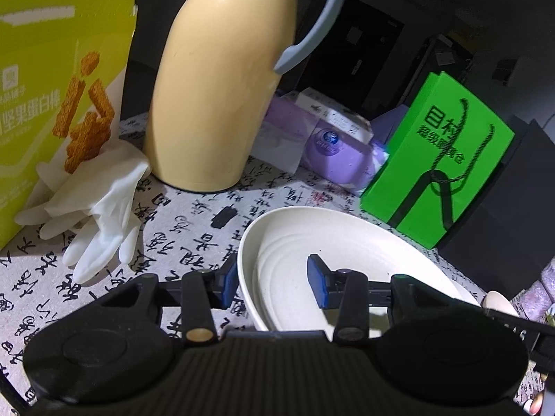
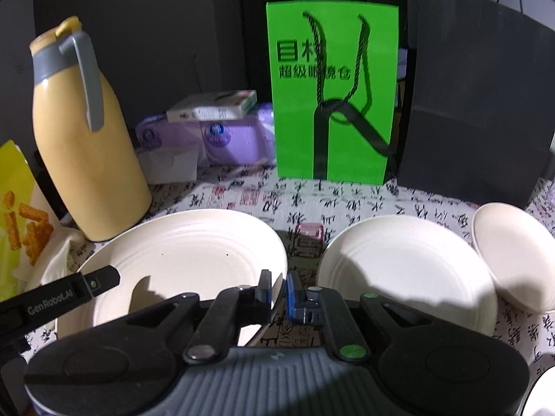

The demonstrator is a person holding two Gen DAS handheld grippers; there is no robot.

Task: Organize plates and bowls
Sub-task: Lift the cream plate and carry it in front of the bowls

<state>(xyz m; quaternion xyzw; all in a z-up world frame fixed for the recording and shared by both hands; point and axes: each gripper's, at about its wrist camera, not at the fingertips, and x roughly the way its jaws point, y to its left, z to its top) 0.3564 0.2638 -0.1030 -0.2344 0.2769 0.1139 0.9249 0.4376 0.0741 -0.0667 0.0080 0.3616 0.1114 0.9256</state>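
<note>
While three cream dishes lay separately on the desk (image 2: 364, 201), the sorting looked barely begun: nothing in view was stacked on anything else.

The left gripper (image 1: 274, 279) had its jaws partly apart and straddling the near rim of the large plate (image 1: 347, 242), one blue pad outside the rim and the other over the inside. Whether the pads pressed on the rim I could not tell; they appeared to stand clear of it.

The right gripper (image 2: 279, 293) had its jaws drawn together. That plate's right edge (image 2: 187, 253) ran into the narrow slot between them, so they seemed clamped on it, though the contact itself was hard to make out.

Just right of these jaws sat a second plate (image 2: 409, 270), flat and untouched, and beyond it a small bowl (image 2: 513, 256), tilted at the desk's far right.

By my judgement, gathering the plates into one pile and placing the bowl remained to be done.
</note>
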